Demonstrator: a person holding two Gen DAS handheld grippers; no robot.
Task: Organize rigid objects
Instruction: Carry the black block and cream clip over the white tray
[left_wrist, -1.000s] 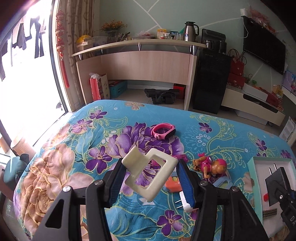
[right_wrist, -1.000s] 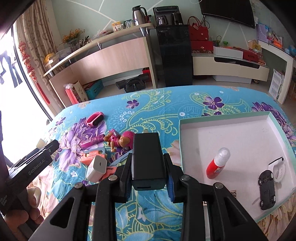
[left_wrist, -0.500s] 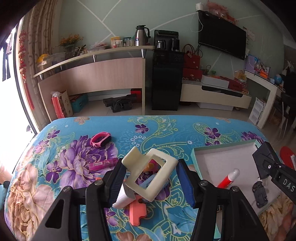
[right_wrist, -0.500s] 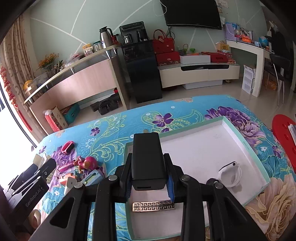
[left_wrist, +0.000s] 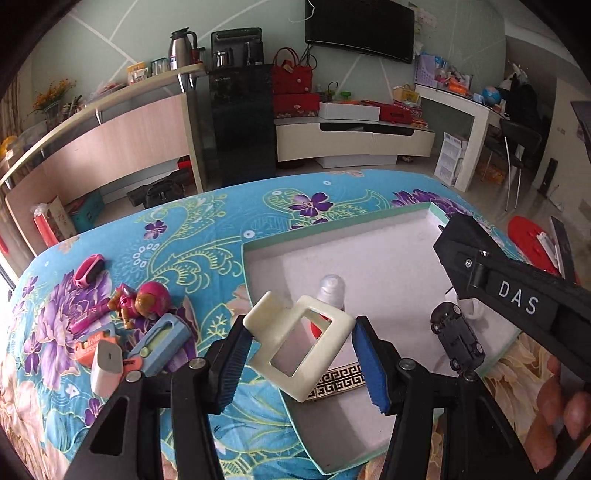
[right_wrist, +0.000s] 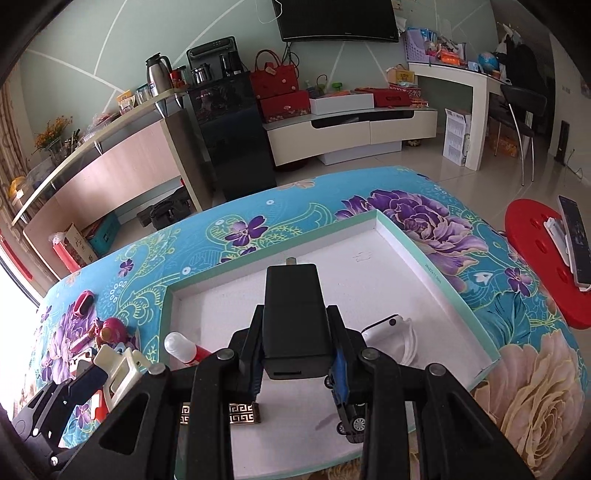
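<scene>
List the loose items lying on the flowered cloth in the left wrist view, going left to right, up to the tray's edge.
Pink band → white charger → pink toy figure → blue case → tray.

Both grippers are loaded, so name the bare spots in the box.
The box's far half, up to its far wall and far right corner, is bare. The near half is crowded: glue bottle, patterned bar, toy car, white watch. The toy pile left of it is cluttered.

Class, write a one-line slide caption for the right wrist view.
Right gripper jaws clamp a black rectangular charger block above the white-lined, teal-rimmed tray.
</scene>
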